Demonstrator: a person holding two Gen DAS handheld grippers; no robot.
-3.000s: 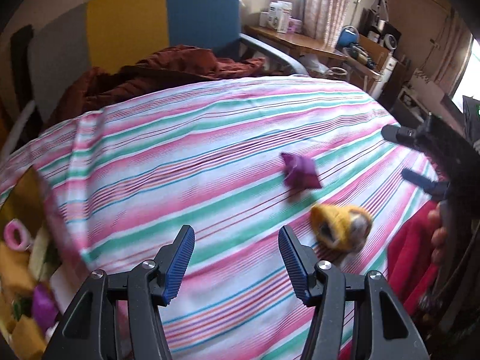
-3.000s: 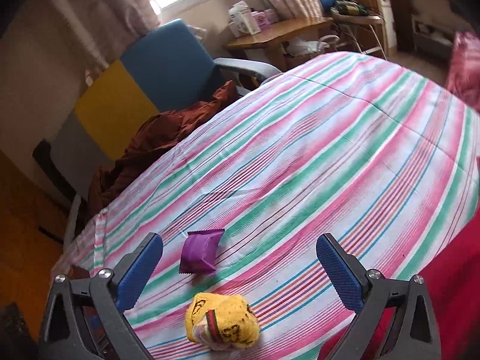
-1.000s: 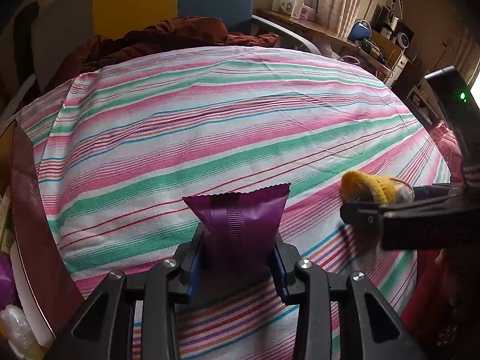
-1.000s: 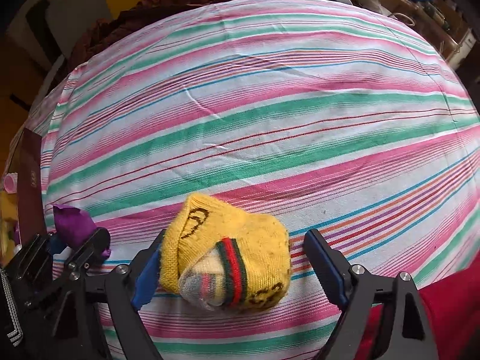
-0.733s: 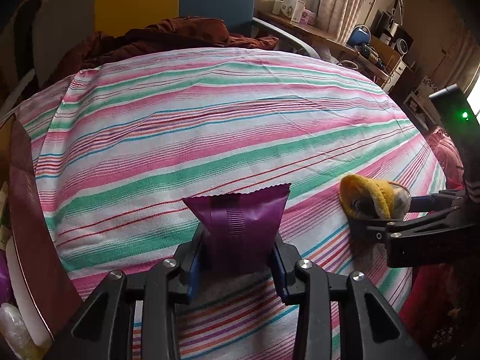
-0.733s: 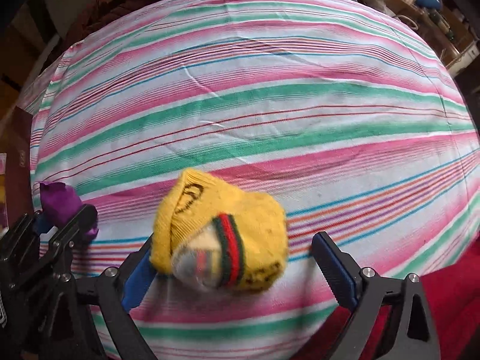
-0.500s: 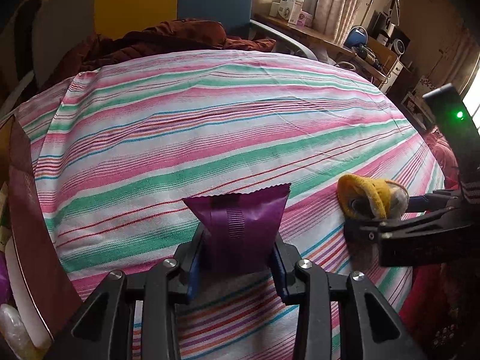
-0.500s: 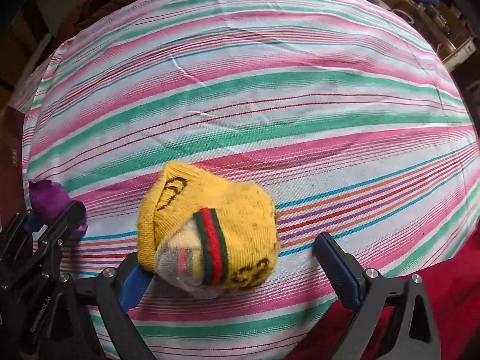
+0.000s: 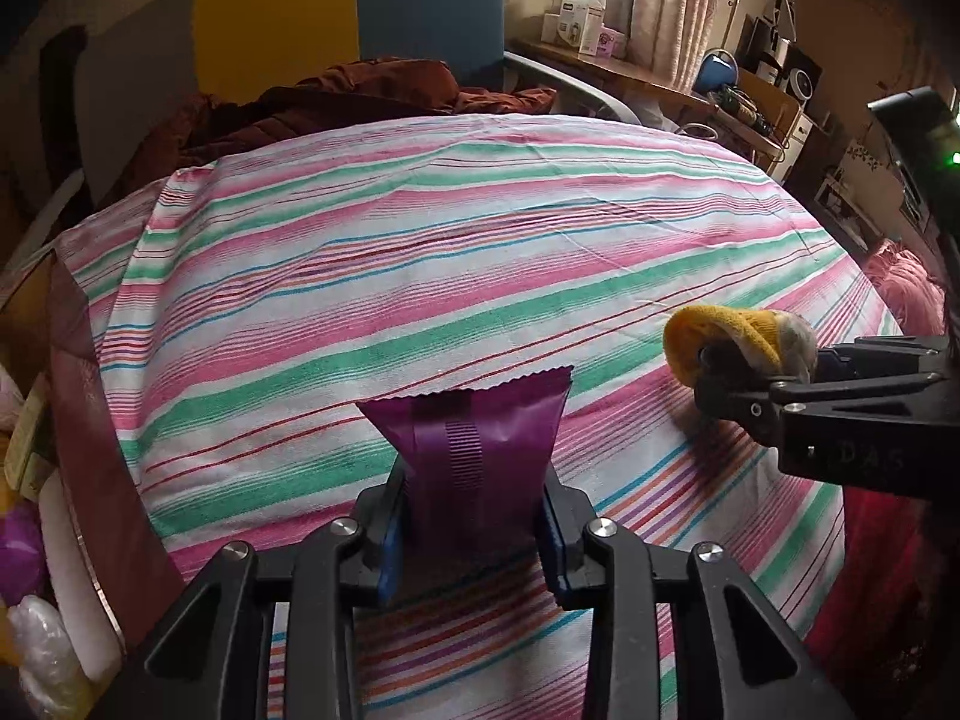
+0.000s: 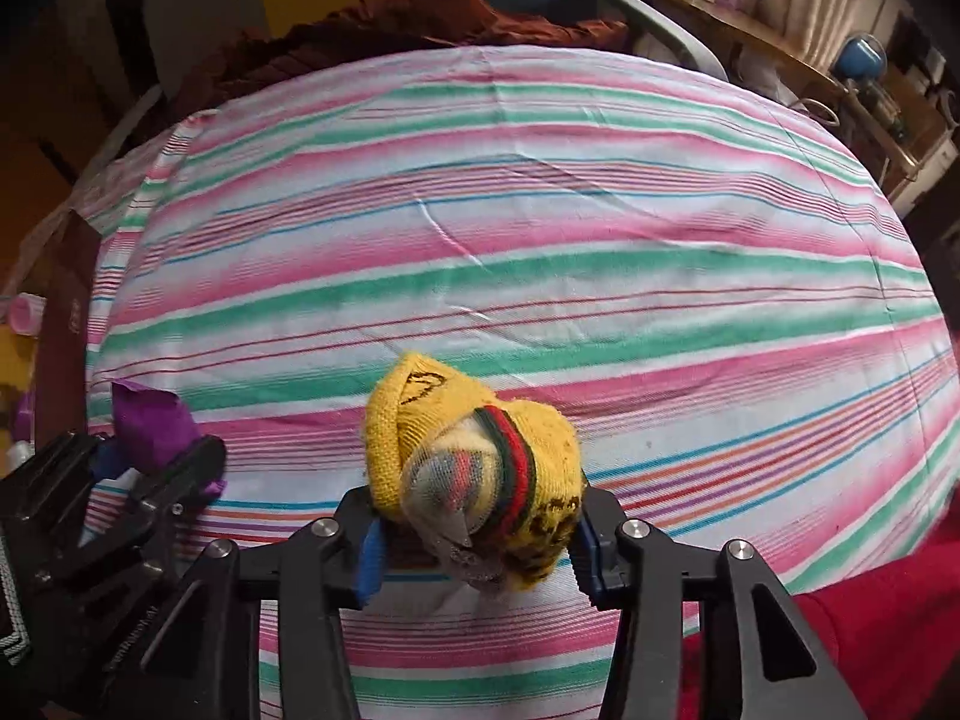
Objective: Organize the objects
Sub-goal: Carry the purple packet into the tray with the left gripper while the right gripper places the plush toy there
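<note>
My left gripper [image 9: 471,531] is shut on a purple snack packet [image 9: 474,438] and holds it over the striped bedsheet [image 9: 420,252]. My right gripper [image 10: 477,546] is shut on a rolled yellow sock [image 10: 480,468] with a red and green band. In the left wrist view the sock [image 9: 729,333] and the right gripper [image 9: 756,372] show at the right. In the right wrist view the packet [image 10: 153,420] and the left gripper [image 10: 150,459] show at the left.
A brown box [image 9: 102,480] with small items stands at the bed's left edge. Brown clothes [image 9: 336,96] lie at the far edge before a yellow and blue chair [image 9: 360,6]. Red fabric [image 10: 852,642] lies at the near right. A cluttered desk [image 9: 630,72] stands behind.
My right gripper has shut on the yellow sock, which lay between its open jaws before. My left gripper still holds the purple packet in about the same place.
</note>
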